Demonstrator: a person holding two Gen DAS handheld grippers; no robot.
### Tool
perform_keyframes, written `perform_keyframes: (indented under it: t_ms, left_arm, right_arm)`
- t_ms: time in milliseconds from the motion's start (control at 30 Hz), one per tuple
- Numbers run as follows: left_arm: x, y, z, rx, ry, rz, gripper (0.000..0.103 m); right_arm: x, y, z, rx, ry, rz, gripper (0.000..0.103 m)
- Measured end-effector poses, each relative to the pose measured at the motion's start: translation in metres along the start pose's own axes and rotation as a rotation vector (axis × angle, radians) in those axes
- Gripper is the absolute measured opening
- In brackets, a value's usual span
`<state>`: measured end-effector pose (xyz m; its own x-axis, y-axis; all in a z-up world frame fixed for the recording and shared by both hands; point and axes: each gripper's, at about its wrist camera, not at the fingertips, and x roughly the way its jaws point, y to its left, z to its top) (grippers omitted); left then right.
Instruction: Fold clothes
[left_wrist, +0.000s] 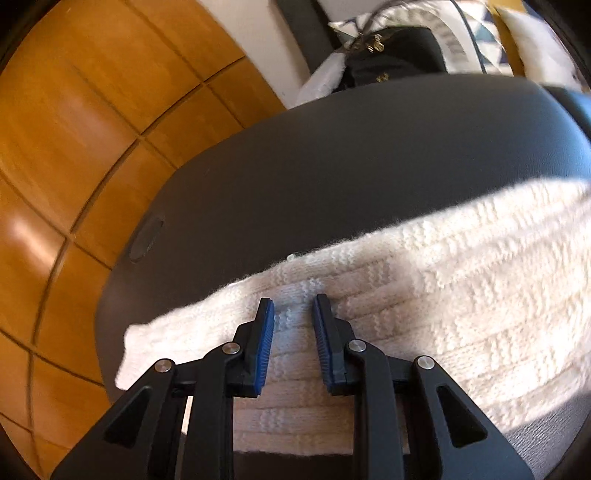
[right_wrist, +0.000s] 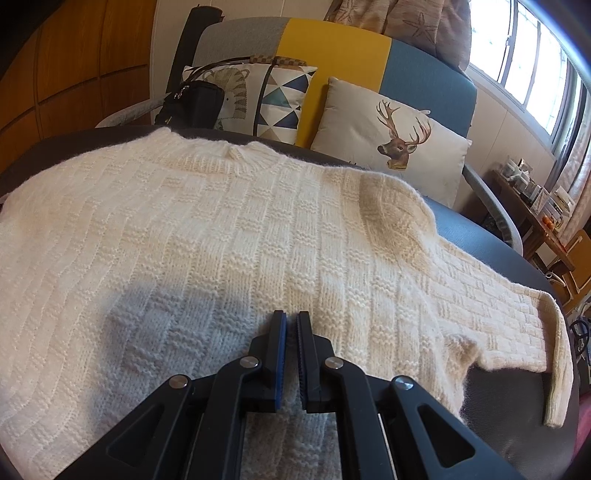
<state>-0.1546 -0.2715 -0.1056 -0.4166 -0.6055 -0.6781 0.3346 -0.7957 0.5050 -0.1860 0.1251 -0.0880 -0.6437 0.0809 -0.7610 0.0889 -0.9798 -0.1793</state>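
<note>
Your cream knitted sweater (right_wrist: 229, 236) lies spread flat on the dark surface (left_wrist: 332, 166), neckline toward the far edge and one sleeve (right_wrist: 491, 314) stretched out to the right, its cuff hanging near the surface's edge. In the left wrist view the other sleeve (left_wrist: 192, 332) runs toward the left, its end lying over the surface's rim above the wooden floor (left_wrist: 66, 147).

Your left claw (left_wrist: 293, 308) sits low over that sleeve with its blue-padded fingers parted — a clear gap shows between them and bare knit fills it. Whether the tips touch the wool cannot be told, and nothing is pinched.

Your right claw (right_wrist: 291, 319) is over the sweater's lower body, jaws drawn nearly together with only a thin slit left. A narrow strip of knit shows through that slit, but whether the fabric is gripped or simply lies beneath cannot be told from here. The claw's shadow falls on the knit just to its left.

Behind the surface stands a sofa (right_wrist: 424, 66) with a deer cushion (right_wrist: 391, 140), a triangle-patterned cushion (right_wrist: 284, 99) and a black bag (right_wrist: 195, 103).
</note>
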Motion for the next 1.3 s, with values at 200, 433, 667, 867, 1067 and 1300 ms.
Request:
perform_keyframes:
  t_ms: [200,433,667,867,1067,1300]
  left_arm:
    - [-0.038,0.000,0.022,-0.030,-0.112,-0.086,0.025]
    - [-0.041,-0.050,0.050,0.041,-0.093,-0.226,0.038]
    - [-0.035,-0.066,0.029,0.039,-0.155,-0.178,0.036]
    - [-0.032,-0.054,0.024,-0.046,-0.160,-0.256,0.039]
    - [-0.045,-0.074,0.026,0.023,-0.193,-0.137,0.039]
    - [-0.040,-0.059,0.027,-0.040,-0.179,-0.216,0.042]
  right_arm:
    - [-0.006,0.016,0.013,-0.130,0.037,-0.015,0.005]
    - [-0.016,0.085,0.083,-0.219,0.030,0.214,0.021]
    - [0.018,0.140,0.141,-0.154,0.156,0.343,0.007]
    - [0.041,0.160,0.170,-0.125,0.182,0.437,0.023]
    - [0.063,0.213,0.172,-0.366,0.225,0.336,0.025]
    - [0.052,0.216,0.162,-0.394,0.207,0.288,0.000]
